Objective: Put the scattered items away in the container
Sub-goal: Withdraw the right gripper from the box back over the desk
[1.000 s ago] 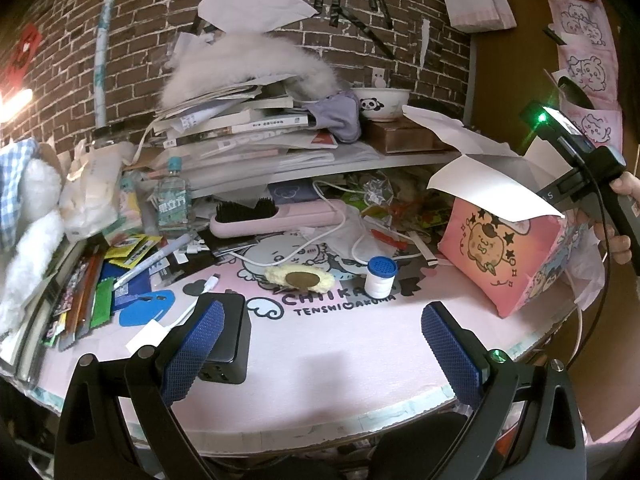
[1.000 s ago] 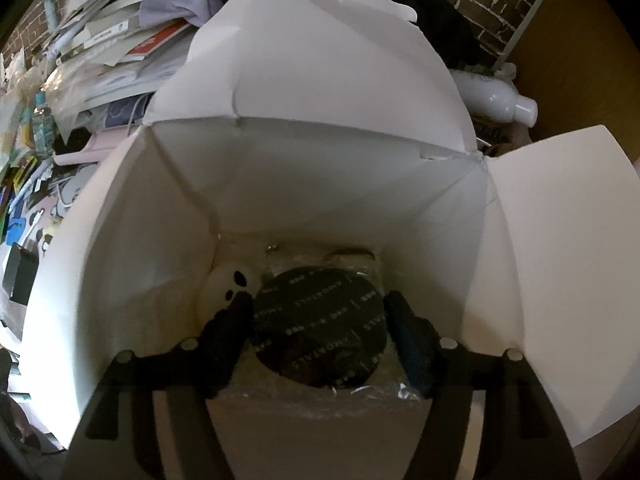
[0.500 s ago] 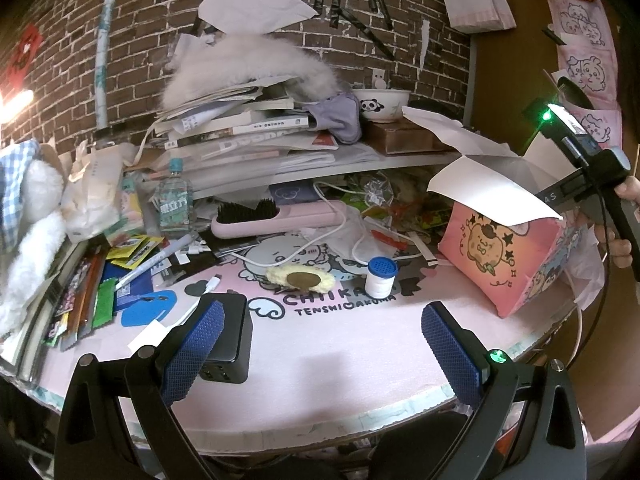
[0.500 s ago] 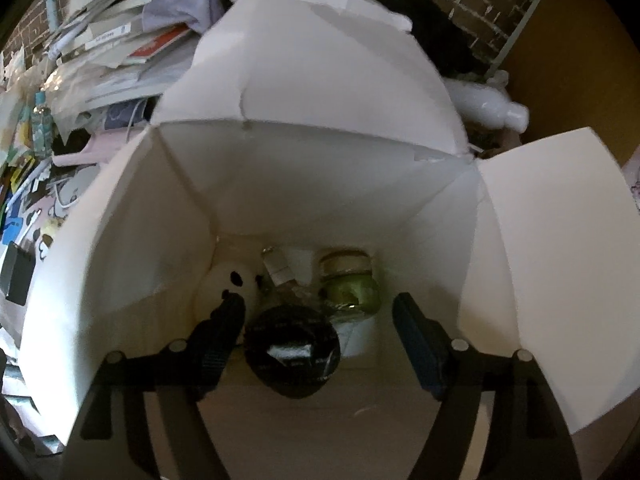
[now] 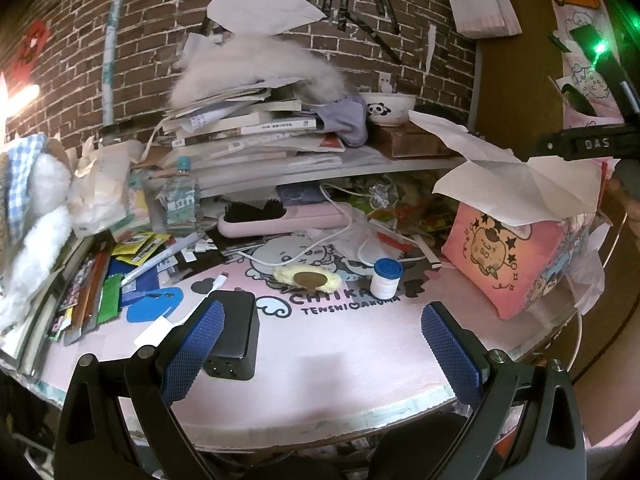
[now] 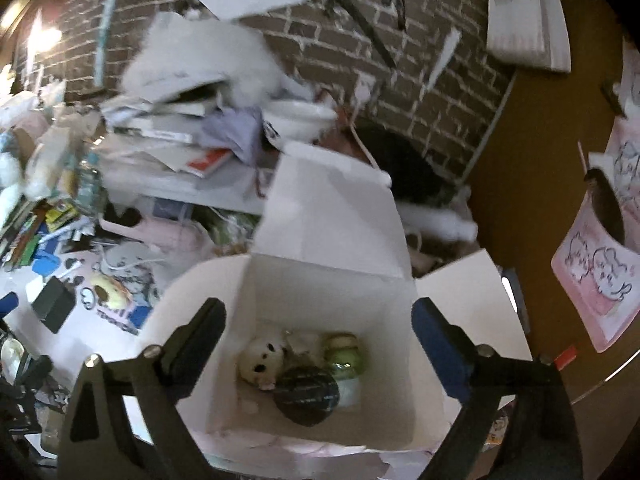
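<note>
A pink box [image 5: 508, 256] printed with cartoon figures is seen on a pink mat [image 5: 340, 344]; left of the box, a white, blue-capped bottle [image 5: 385, 278] and a black cube [image 5: 234, 334].

A brick wall [image 5: 152, 28] rises behind the table [image 5: 340, 356], with a sheet of white paper [image 5: 260, 4] and strips of black tape [image 5: 360, 4] stuck to it. On a shelf [image 5: 320, 170] below it, a stack of books and papers [image 5: 248, 128] lies under a fluffy white heap [image 5: 256, 68], with a lilac cloth [image 5: 346, 120] and a panda bowl [image 5: 390, 108] just beside it. A paper bag [image 5: 482, 0] hangs higher up to the right, and cartoon drawings [image 6: 596, 276] hang on the brown wall [image 6: 532, 160]
</note>
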Tool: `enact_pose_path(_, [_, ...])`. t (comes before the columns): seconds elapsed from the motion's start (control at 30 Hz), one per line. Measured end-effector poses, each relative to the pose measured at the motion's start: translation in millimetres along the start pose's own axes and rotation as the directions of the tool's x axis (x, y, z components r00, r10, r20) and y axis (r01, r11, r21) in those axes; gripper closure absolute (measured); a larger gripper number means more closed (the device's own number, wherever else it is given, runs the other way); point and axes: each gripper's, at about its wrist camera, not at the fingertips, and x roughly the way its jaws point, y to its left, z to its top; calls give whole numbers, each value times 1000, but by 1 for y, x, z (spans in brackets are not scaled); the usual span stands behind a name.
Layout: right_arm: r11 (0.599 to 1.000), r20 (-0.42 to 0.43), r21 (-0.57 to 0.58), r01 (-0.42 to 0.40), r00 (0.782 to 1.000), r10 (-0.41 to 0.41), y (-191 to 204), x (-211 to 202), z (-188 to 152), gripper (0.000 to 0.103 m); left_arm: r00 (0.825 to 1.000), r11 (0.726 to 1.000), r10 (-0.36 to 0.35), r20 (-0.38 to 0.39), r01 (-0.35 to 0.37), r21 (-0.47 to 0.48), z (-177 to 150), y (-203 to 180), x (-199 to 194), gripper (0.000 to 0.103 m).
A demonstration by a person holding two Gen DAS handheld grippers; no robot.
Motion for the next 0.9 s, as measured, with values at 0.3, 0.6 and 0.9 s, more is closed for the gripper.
enact_pose_path(0.3, [995,123,-79,-59,990,68,45,-29,-8,10,1000,1000,9,10,-9,-3,-2,4,-9,4])
enact_pose_path(0.6, [975,197,-120,-188,958,209,88,-41,-20,10,999,999,40,12,-39,-25,-6,16,-15,3])
enact_pose_path(0.9, [930,268,-103,-353,890,368,118,-46,-41,12,998,996,68,5,-68,-55,-13,29,-19,3])
